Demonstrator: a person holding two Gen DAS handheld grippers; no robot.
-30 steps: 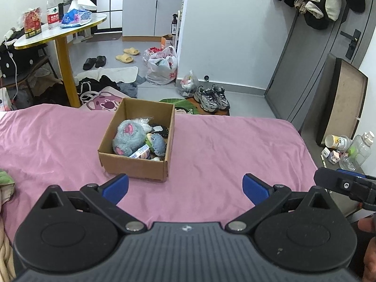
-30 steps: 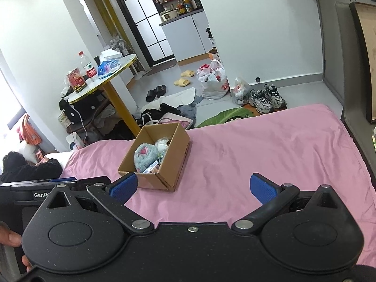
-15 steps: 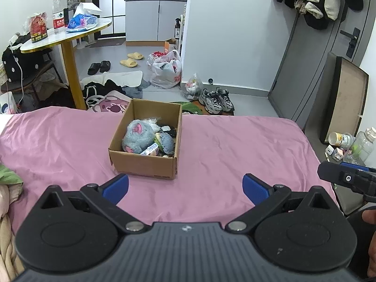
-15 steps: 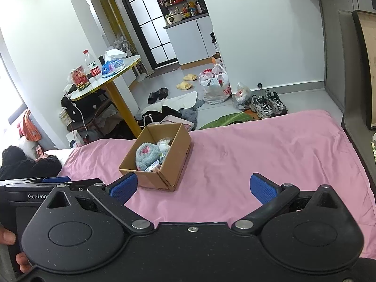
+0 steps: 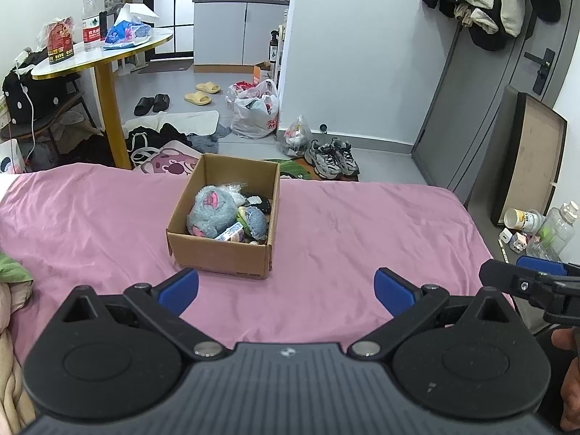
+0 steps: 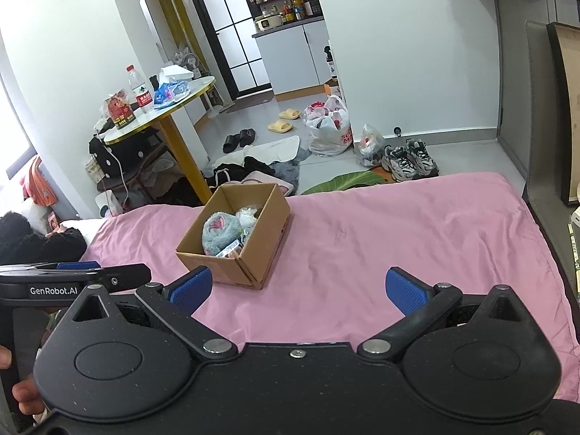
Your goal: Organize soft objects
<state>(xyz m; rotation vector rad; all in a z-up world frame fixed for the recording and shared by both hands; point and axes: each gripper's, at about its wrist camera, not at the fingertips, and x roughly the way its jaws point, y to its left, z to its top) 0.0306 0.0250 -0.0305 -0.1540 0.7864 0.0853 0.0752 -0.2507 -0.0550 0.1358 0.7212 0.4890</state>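
Pink bedsheet (image 5: 362,224), both tongs (image 5: 286,290) (image 6: 295,290) wide open, seemingly empty

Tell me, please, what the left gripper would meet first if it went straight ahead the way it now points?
Probably the cardboard box on the pink bedsheet: its near wall lies ahead of the open left gripper, slightly toward the left finger. Depth is uncertain; a low path might brush the sheet first.

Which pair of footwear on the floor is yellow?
The yellow slippers, lying farthest back toward the kitchen. The black slippers sit just beside them, and the grey sneakers are close to the bed.
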